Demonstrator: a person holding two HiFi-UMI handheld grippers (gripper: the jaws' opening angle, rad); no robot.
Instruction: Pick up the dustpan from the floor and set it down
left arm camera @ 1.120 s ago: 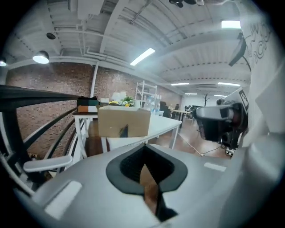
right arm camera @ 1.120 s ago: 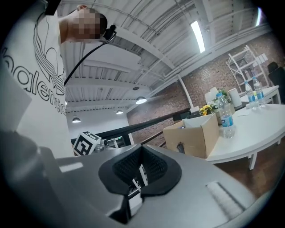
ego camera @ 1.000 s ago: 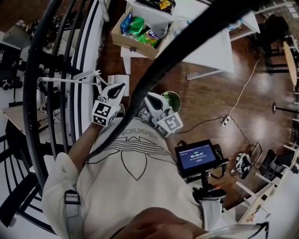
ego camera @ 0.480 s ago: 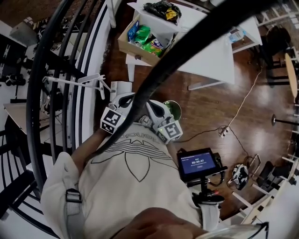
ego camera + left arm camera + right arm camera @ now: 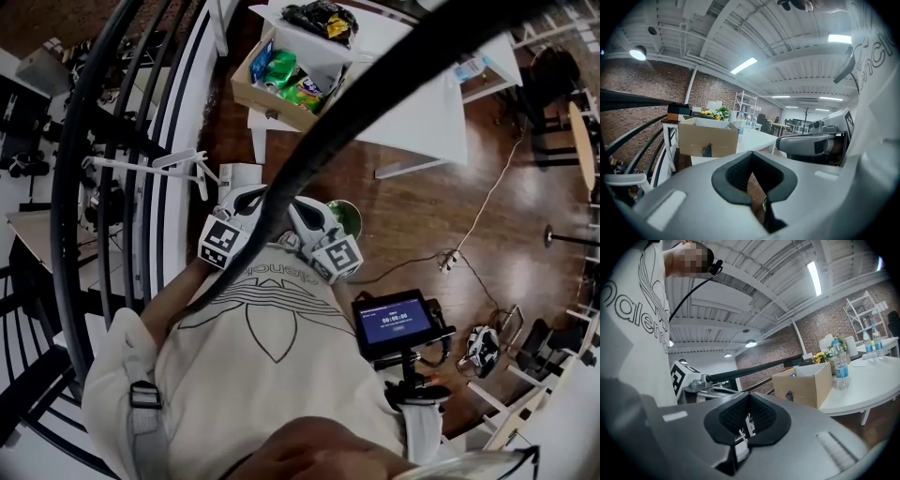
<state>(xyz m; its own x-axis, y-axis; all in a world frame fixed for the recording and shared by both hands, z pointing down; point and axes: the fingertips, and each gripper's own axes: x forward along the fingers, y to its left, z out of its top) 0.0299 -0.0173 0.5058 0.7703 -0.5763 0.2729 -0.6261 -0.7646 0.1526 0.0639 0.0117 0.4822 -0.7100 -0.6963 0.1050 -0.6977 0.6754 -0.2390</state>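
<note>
I cannot make out a dustpan in any view. In the head view both grippers are held close in front of the person's chest, side by side above the wooden floor. The left gripper [image 5: 251,195] [image 5: 752,168] is shut with nothing between its pads. The right gripper [image 5: 298,208] [image 5: 749,401] is also shut and empty. Each gripper shows in the other's view: the right gripper's body [image 5: 811,145] beside the left, the left's marker cube [image 5: 677,376] beside the right. A round green thing [image 5: 347,212] sits on the floor just past the right gripper.
A black curved railing [image 5: 122,187] runs down the left, with a white rack [image 5: 178,161] at it. Ahead stands a white table [image 5: 412,103] bearing a cardboard box [image 5: 286,80] [image 5: 705,138] [image 5: 806,383] of packets and bottles. Cables [image 5: 450,248] trail on the floor at right.
The left gripper has drawn in toward the right one, so the two now sit closer together. Over the last half second both stay nearly still. Both remain shut.
</note>
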